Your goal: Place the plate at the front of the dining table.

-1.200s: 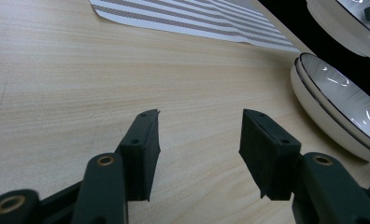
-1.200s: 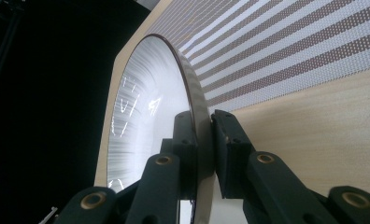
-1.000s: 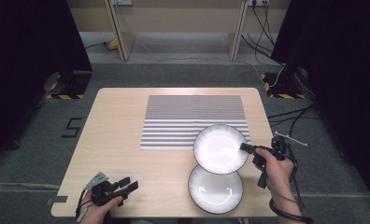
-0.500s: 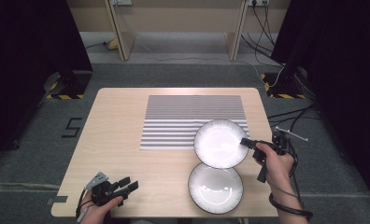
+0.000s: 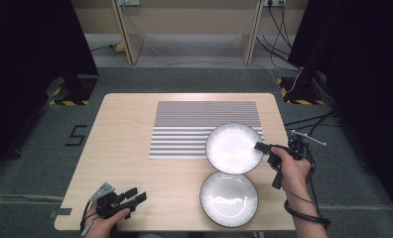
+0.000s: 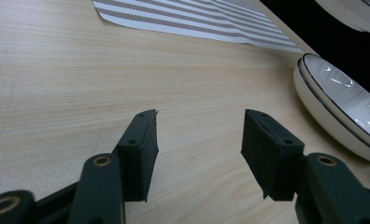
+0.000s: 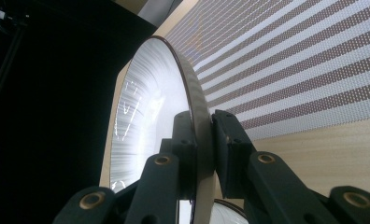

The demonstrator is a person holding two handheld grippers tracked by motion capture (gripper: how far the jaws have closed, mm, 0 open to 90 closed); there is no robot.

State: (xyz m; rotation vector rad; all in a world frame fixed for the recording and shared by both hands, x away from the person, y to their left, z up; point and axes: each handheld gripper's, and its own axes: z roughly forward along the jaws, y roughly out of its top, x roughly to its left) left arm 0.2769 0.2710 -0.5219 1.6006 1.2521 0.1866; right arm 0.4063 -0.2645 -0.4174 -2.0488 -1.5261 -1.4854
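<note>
Gripping the far plate [image 5: 233,147] by its right rim, the right gripper [image 5: 262,147] is clamped shut on the edge, so the plate is held over the striped mat [image 5: 184,130], just behind the near plate [image 5: 229,198] at the table's [image 5: 125,148] front edge; the left gripper [image 5: 135,195] is parked open well off to the left, so any lowering onto the near plate is left to the right hand

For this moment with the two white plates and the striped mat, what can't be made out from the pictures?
- High view: whether the held plate is lifted clear of the striped mat or touches it; looking straight down hides the gap.
- Right gripper view: the near plate, cut off by the bottom edge and the right gripper.
- Left gripper view: the near plate's far side, cut off by the right edge.
</note>
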